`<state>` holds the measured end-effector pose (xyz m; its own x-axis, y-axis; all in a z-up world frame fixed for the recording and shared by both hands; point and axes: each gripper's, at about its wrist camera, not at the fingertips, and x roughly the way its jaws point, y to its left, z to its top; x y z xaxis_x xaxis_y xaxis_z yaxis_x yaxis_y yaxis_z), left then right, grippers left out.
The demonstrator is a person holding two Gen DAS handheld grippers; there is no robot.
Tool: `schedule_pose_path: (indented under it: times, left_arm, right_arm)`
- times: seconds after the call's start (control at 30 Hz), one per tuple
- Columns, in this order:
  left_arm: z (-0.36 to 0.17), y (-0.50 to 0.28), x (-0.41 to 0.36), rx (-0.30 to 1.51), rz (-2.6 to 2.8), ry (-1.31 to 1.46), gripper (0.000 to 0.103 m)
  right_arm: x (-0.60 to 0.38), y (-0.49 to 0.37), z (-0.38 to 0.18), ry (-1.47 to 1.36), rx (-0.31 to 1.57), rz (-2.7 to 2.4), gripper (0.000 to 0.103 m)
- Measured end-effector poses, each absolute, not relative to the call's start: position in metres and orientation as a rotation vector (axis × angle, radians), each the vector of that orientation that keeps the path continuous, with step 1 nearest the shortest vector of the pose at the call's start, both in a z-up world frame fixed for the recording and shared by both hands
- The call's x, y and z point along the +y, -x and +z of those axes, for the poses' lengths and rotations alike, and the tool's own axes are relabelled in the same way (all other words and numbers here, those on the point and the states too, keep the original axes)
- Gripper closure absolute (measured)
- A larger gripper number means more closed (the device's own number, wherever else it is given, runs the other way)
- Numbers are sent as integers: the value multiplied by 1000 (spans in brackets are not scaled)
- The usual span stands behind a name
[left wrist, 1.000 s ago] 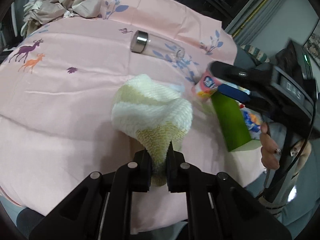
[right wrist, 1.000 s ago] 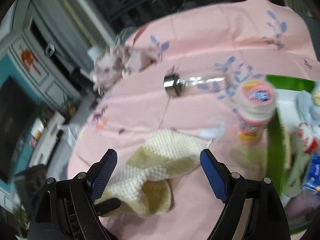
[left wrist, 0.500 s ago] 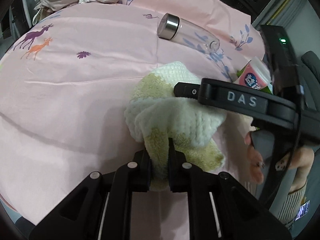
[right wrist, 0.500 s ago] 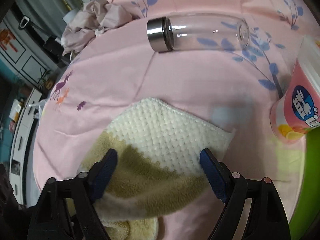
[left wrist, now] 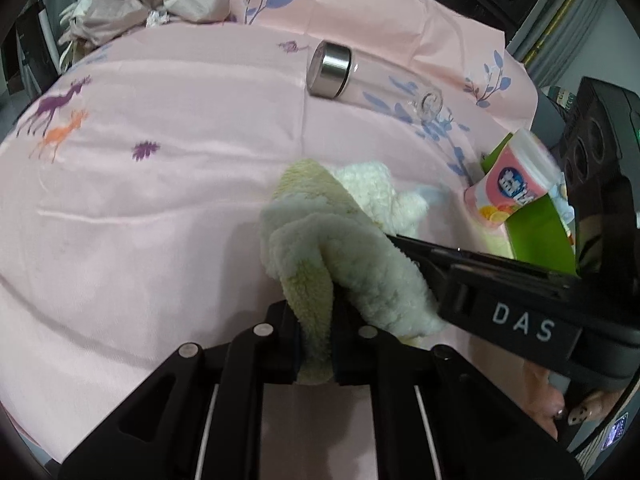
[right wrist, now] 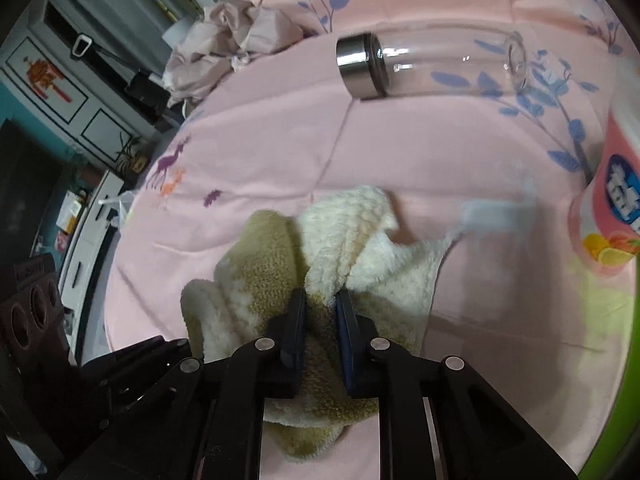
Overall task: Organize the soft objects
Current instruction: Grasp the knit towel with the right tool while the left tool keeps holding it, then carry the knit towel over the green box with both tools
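The left tongs [left wrist: 316, 344] are clamped on a fold of the towel [left wrist: 332, 248], and the right tongs [right wrist: 322, 320] pinch another fold of the same towel [right wrist: 320, 264], so both hold it at once. The towel is a fluffy cloth in cream and pale tan, bunched into thick rolls between the two tongs, with one cream corner spread flat on the pink cloth [left wrist: 160, 200] that covers the worktop.

Taking the bottle [left wrist: 360, 80] as landmark: the towel sits on the near side of it, well apart, toward both cameras. The bottle is clear with a steel cap and lies on its side.

The left view alone shows the right tool's black body crossing in from the right side, marked "DAS", with its tip buried in the towel, and painted fingernails of a hand [left wrist: 560, 408] below it. It also shows a green box [left wrist: 536, 232] to the right of the towel, with a pink tub [left wrist: 508, 196] leaning just beside it.

The right view alone shows the tan part of the towel folded beside the cream part, with blue pads on the tongs pressed into the pile. It shows the bottle [right wrist: 424, 64] larger, the tub [right wrist: 608, 208] at the right edge, and a light blue tag [right wrist: 492, 212] at the towel's corner, blurred. A crumpled beige cloth [right wrist: 228, 36] lies beyond the bottle, to its left, at the far edge of the worktop; in the left view it [left wrist: 152, 4] sits in the top left corner.
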<state>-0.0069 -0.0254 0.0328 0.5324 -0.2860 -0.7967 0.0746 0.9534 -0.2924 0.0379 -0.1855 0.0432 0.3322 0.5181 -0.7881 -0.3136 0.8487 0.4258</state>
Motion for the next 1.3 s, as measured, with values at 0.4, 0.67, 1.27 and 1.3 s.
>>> schedule_pose_path:
  times: [0.4, 0.67, 1.27, 1.3]
  left_arm:
    - [95, 14, -51, 833, -292, 184, 97]
    - [141, 27, -90, 700, -368, 92, 97]
    - [186, 46, -166, 584, -551, -36, 97]
    - [186, 47, -170, 582, -558, -37, 97]
  right_arm:
    - [-212, -13, 107, -262, 884, 496, 85]
    - [-255, 13, 151, -309, 713, 430, 85]
    - [-341, 55, 185, -464, 513, 261, 85]
    - [-345, 58, 186, -469, 504, 246, 85]
